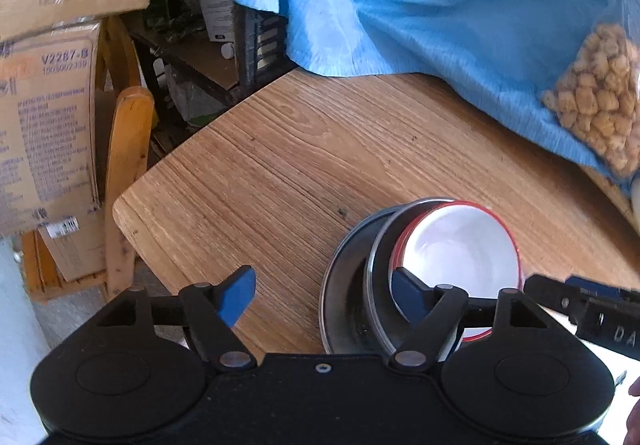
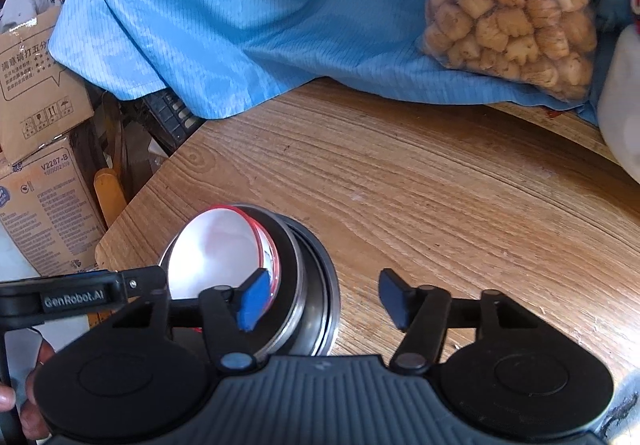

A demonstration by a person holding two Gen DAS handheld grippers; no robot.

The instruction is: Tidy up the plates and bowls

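A white bowl (image 1: 460, 253) with a red rim sits nested in a steel bowl (image 1: 376, 261), and both stand on a steel plate (image 1: 342, 285) near the corner of a wooden table (image 1: 280, 149). My left gripper (image 1: 322, 295) is open over the stack's left side. Its right pad hangs over the white bowl's near rim and its left pad over bare wood, neither holding anything. In the right wrist view my right gripper (image 2: 324, 299) is open too. Its left pad hangs over the white bowl (image 2: 216, 249) and steel bowl (image 2: 290, 257), its right pad over the table beside the plate (image 2: 326, 277).
A blue cloth (image 1: 420, 5) covers the back of the table, with a clear bag of biscuits (image 2: 508, 5) on it. Cardboard boxes (image 1: 48, 125) and a wooden chair (image 1: 128, 165) stand past the table's left edge. A white object (image 2: 624, 105) sits at the far right.
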